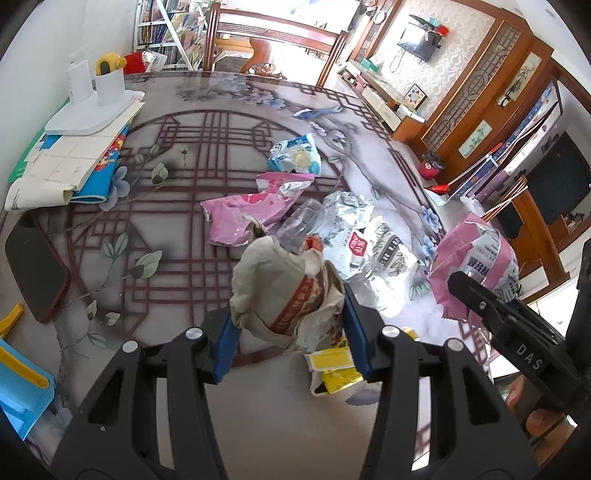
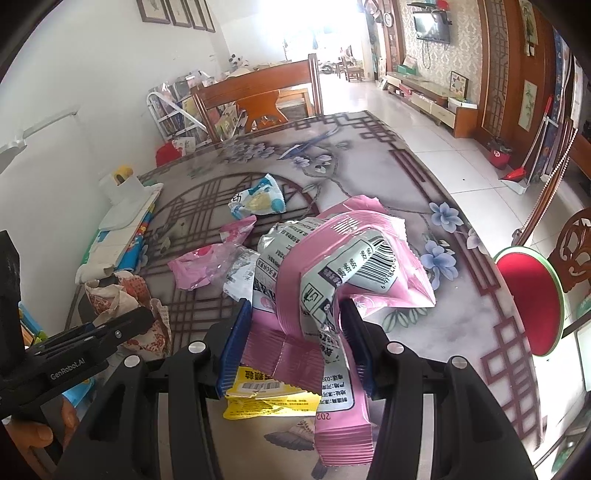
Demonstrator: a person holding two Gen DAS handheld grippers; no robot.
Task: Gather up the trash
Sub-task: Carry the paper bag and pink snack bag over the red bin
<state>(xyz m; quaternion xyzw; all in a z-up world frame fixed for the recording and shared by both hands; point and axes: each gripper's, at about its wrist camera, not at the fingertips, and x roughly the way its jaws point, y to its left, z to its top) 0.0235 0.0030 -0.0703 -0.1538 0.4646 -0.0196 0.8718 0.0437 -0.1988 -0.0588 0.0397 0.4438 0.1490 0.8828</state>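
Note:
My left gripper [image 1: 291, 314] is shut on a crumpled beige paper wrapper with red print [image 1: 284, 288], held above the table; it also shows in the right wrist view [image 2: 125, 295]. My right gripper [image 2: 295, 325] is shut on a large pink snack bag with a barcode [image 2: 343, 266], which also shows in the left wrist view [image 1: 476, 262]. On the table lie a yellow wrapper [image 2: 269, 398], a pink bag [image 1: 247, 214], a silver foil wrapper [image 1: 354, 229], a clear plastic cup [image 1: 303, 221] and a blue-white packet [image 1: 295, 155].
A dark phone [image 1: 33, 266] lies at the table's left edge. A stack of papers and a white stand [image 1: 81, 122] sit at the far left. A wooden chair [image 1: 273, 33] stands behind the table. A red stool [image 2: 528, 299] is to the right.

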